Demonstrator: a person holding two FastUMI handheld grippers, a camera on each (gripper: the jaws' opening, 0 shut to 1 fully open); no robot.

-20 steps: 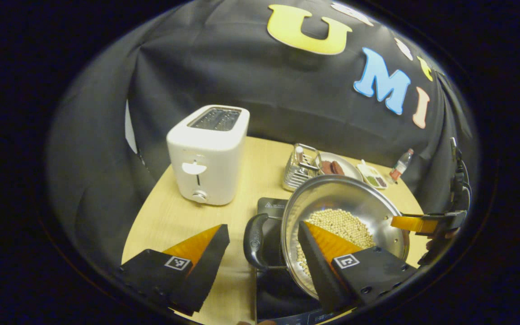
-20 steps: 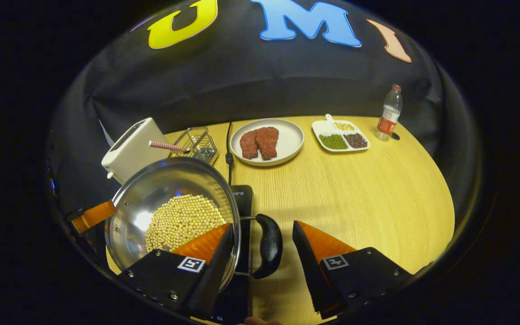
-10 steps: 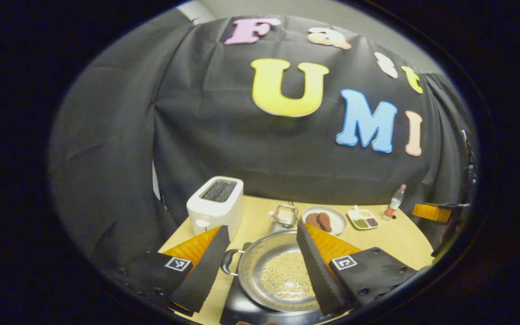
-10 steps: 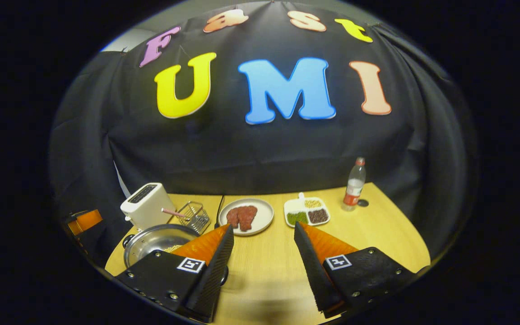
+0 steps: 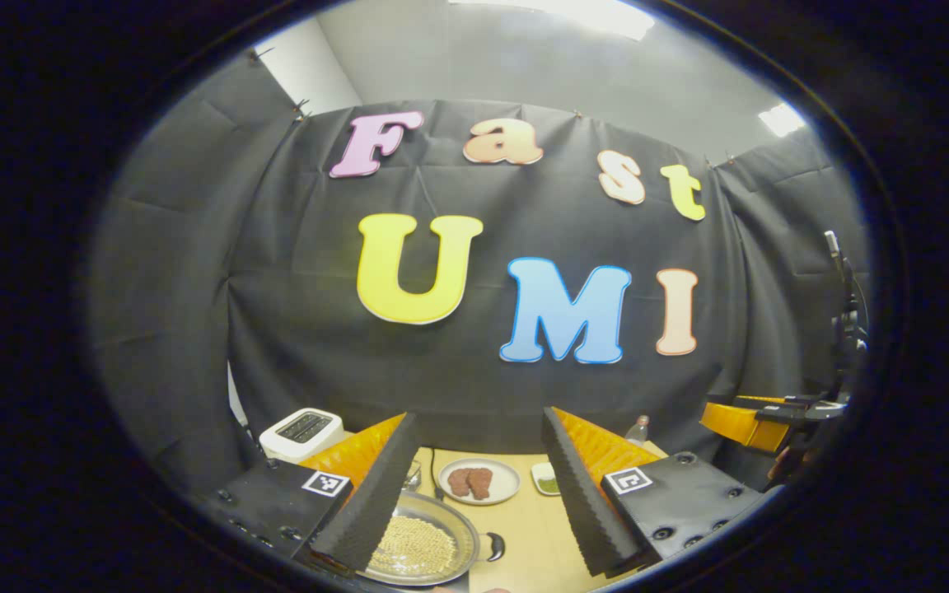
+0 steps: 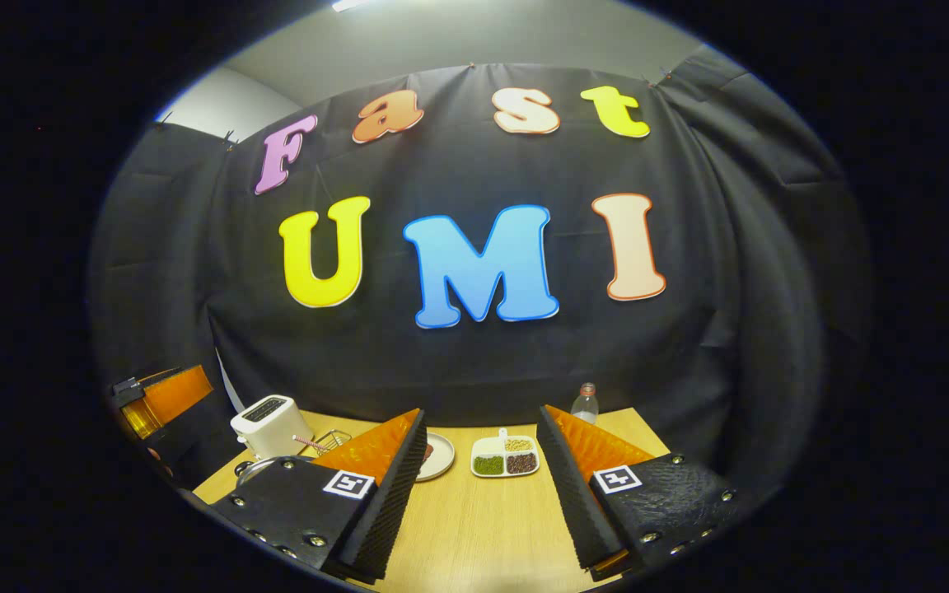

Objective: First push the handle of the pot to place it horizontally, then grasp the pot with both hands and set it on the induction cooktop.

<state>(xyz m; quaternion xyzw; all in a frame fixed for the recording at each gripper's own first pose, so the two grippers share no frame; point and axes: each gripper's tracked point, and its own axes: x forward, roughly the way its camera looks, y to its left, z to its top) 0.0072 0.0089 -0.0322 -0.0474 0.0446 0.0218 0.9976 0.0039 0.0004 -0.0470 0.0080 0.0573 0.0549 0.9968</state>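
The steel pot (image 5: 421,545) with pale beans in it stands far below my left gripper (image 5: 476,416), its black handle (image 5: 494,546) pointing right. My left gripper is open and high above the table, holding nothing. In the right gripper view a thin arc of the pot's rim (image 6: 254,469) peeks out past my own left finger. My right gripper (image 6: 480,412) is open too, raised well above the wooden table (image 6: 483,527). Each gripper appears at the edge of the other's view: the right gripper (image 5: 742,420) and the left gripper (image 6: 163,395).
At the back of the table stand a white toaster (image 6: 264,422), a wire basket (image 6: 328,441), a plate with meat (image 5: 479,482), a divided dish of beans (image 6: 505,457) and a water bottle (image 6: 583,403).
Both grippers have left the pot's handles and risen up and back from the table. The pot has stayed down on the black cooktop and now looks small and far.
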